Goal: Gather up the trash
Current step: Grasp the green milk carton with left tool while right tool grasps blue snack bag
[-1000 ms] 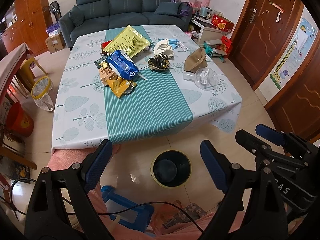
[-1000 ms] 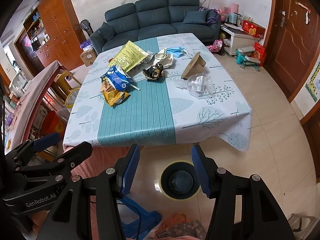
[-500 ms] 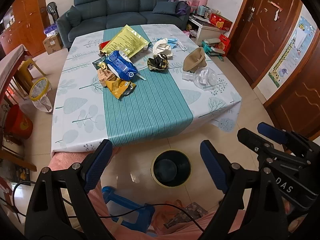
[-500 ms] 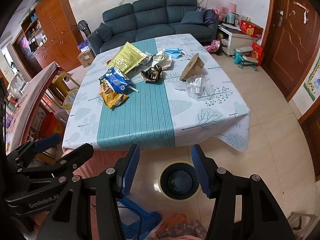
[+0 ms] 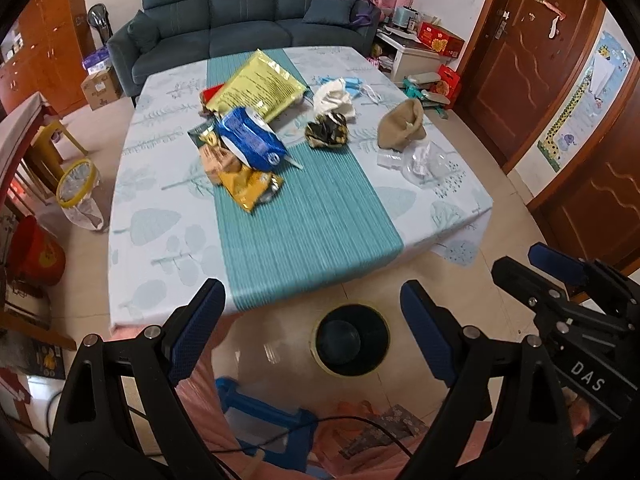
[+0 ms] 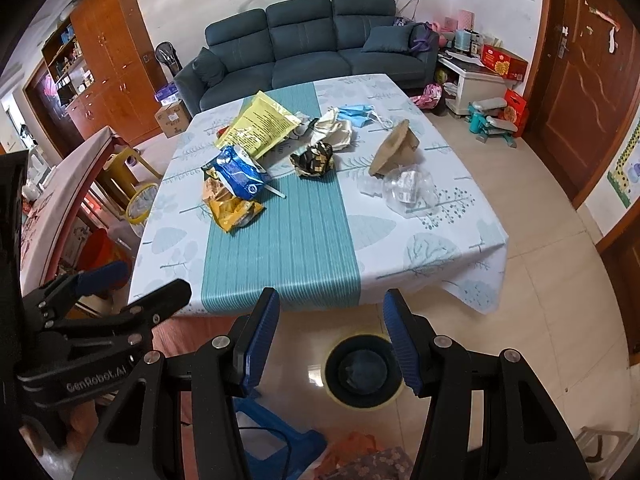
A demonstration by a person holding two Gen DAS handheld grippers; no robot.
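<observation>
Trash lies on the far half of the table (image 5: pixel 192 236) (image 6: pixel 432 248): a blue snack bag (image 5: pixel 252 142) (image 6: pixel 238 172), a yellow packet (image 5: pixel 250 186) (image 6: pixel 234 210), a large yellow bag (image 5: pixel 256 86) (image 6: pixel 260 124), a dark crumpled wrapper (image 5: pixel 327 131) (image 6: pixel 314 159), a brown paper piece (image 5: pixel 402 126) (image 6: pixel 394 147) and clear plastic (image 5: pixel 424 162) (image 6: pixel 408 188). A black bin (image 5: pixel 351 338) (image 6: pixel 363 370) stands on the floor before the table. My left gripper (image 5: pixel 310 320) and right gripper (image 6: pixel 330 336) hang open and empty above the floor, short of the table's near edge.
A blue plastic stool (image 5: pixel 264 420) (image 6: pixel 276 436) stands on the floor below the grippers. A second lined bin (image 5: pixel 78 194) sits left of the table. A dark sofa (image 5: pixel 240 12) is behind the table, wooden doors (image 5: pixel 532 64) on the right.
Both views have shifted slightly toward the table, so its near edge and the bin sit a little lower in view. Both grippers stay open at the same width.
</observation>
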